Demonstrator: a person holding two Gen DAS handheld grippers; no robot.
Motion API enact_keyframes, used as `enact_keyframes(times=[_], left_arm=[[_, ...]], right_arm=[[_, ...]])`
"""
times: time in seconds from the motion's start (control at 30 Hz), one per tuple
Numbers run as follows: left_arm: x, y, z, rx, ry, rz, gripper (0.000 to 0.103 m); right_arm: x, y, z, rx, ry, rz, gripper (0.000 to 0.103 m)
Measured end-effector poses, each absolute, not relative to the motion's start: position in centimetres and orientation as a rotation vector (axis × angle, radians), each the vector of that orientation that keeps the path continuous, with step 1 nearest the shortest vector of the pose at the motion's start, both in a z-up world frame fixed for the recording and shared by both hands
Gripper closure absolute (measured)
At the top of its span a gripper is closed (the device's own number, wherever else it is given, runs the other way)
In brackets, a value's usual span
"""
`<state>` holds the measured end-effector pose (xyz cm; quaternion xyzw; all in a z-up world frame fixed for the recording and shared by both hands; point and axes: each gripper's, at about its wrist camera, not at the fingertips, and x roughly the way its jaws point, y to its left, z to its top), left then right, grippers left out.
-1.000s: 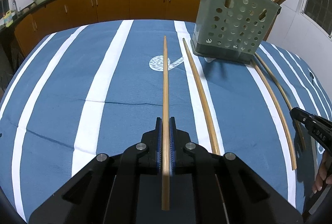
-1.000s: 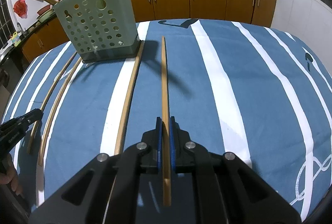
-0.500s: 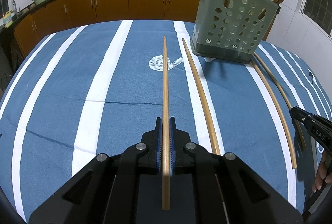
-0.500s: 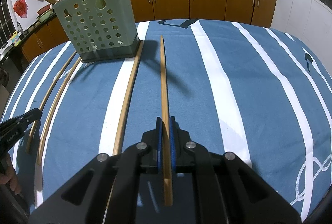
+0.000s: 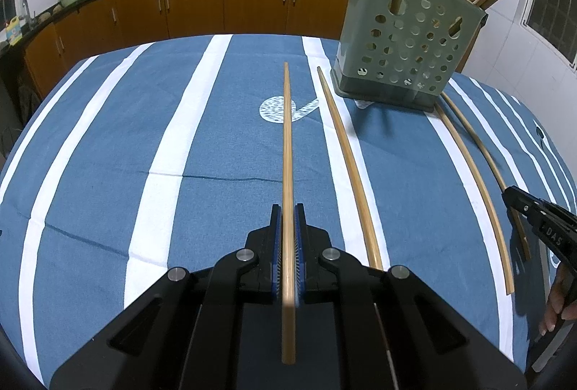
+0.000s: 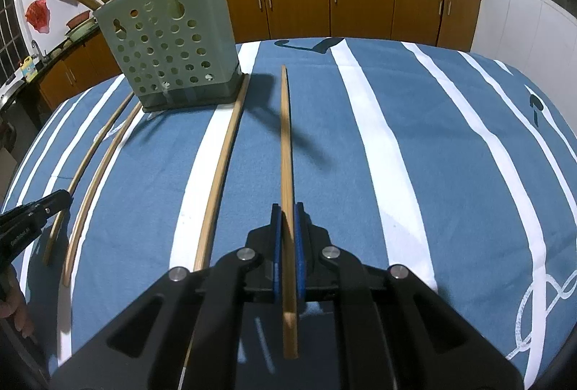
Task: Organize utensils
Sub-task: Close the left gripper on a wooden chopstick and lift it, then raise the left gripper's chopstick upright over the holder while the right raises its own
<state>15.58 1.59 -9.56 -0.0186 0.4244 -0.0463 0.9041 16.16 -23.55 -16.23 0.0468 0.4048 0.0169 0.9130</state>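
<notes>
- While pinched between the jaws of the left gripper (image 5: pixel 287 220), left chopstick (image 5: pixel 287 152) pointing straight ahead above the striped tabletop (image 5: pixel 108 144), tip aimed past the green holder (image 5: pixel 404 51).
- Likewise clamped in the right gripper (image 6: pixel 287 220): right chopstick (image 6: pixel 286 152), jaws pressed onto its shaft near the butt end, a short tail sticking out behind.
- Judged light, stiff and thin; smooth bamboo, so likely to swivel or slide in a loose pinch.
- Held so far back, long lever ahead of the jaws; tip apt to droop or wander when aimed at the holder's mouth.
- Best gripped firmly across the thicker end, as now, or a little nearer the middle for steadier aim.
- Lying flat on the cloth: one loose chopstick (image 5: pixel 351 170) just beside the held one, two more loose chopsticks (image 5: pixel 479 184) further right, running from the holder's foot.
- Hard to lift from flat cloth; little height for jaws to close around.
- Holder perforated, probably light plastic, with sticks already leaning inside; easily nudged or tipped by a careless poke.
</notes>
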Motion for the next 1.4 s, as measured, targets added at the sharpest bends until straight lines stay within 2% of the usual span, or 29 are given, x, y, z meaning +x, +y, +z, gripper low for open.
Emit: enact_keyframes(times=[0.23, 0.63, 0.93, 1.4], left_arm=[[15.2, 1.8, -8.9, -0.036, 0.858, -0.084, 0.095], [14.6, 2.7, -3.2, -0.037, 0.706, -0.084, 0.095], [14.6, 3.3, -2.0, -0.039, 0.682, -0.075, 0.095], [14.7, 4.7, 6.5, -0.05, 0.487, -0.088, 0.096]], right_arm=[[15.9, -24.3, -15.6, 0.113, 0.813, 0.03, 0.095], [14.4, -25.2, -8.5, 0.116, 0.629, 0.038, 0.095], [14.0, -25.0, -7.8, 0.112, 0.607, 0.033, 0.095], [12.0, -25.0, 2.3, 0.117, 0.361, 0.129, 0.095]])
